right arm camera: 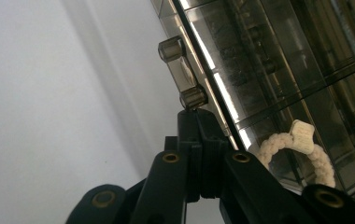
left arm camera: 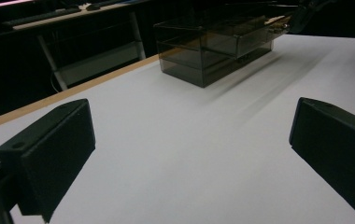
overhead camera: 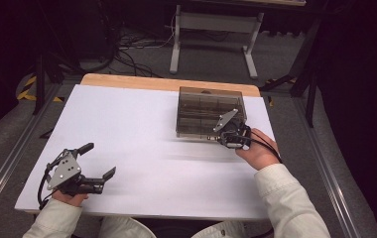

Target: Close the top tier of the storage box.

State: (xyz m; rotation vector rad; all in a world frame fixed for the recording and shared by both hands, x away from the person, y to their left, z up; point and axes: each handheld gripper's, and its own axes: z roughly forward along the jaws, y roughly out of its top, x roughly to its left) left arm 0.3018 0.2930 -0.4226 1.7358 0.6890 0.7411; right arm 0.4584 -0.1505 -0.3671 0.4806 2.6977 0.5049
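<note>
1. Tongs of the left hand are seen at the near left of the white tabletop in the high view, held just above it with the jaws spread wide and nothing between them.
2. In the left gripper view, the two black jaws are shown far apart over bare white surface, with the smoked plastic drawer box well ahead of them.
3. The drawer box is placed at the far right of the tabletop, near the wooden far edge.
4. The right tongs are held at the box's near front, with the right hand just behind them.
5. In the right gripper view, the right tongs are pressed together on the lower end of the drawer's clear handle.
6. A loop of cream rope is seen through the box wall, beside the closed jaws.
</note>
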